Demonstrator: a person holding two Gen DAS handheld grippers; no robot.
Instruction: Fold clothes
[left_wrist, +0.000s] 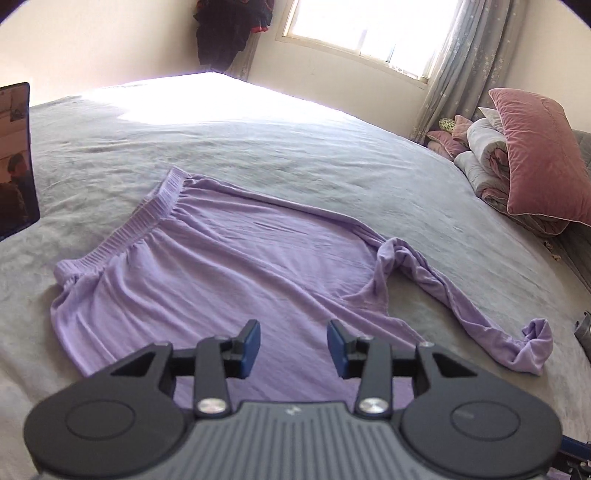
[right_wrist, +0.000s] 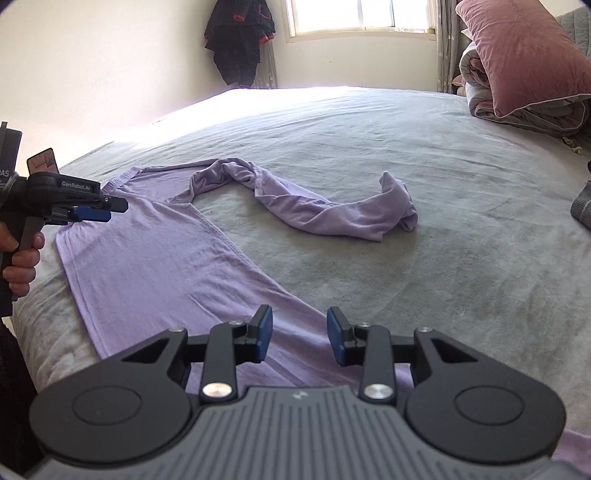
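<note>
Lilac trousers (left_wrist: 221, 266) lie flat on the grey bed cover (left_wrist: 332, 147), their ribbed waistband (left_wrist: 147, 218) at the far left. One leg (left_wrist: 443, 295) is twisted into a rope and trails off to the right. My left gripper (left_wrist: 293, 332) hovers over the flat cloth, open, with nothing between its blue pads. In the right wrist view the flat leg of the trousers (right_wrist: 155, 258) runs under my right gripper (right_wrist: 299, 321), which is also open and empty. The twisted leg (right_wrist: 314, 210) curls beyond it. The left gripper (right_wrist: 118, 208), held by a hand (right_wrist: 22, 258), sits above the trousers' far left edge.
A pink pillow (left_wrist: 535, 155) leans on rolled quilts (left_wrist: 484, 166) at the right end of the bed. Dark clothes (left_wrist: 229, 33) hang in the far corner beside a bright window (left_wrist: 369, 29). A dark screen (left_wrist: 14, 158) stands at the left edge.
</note>
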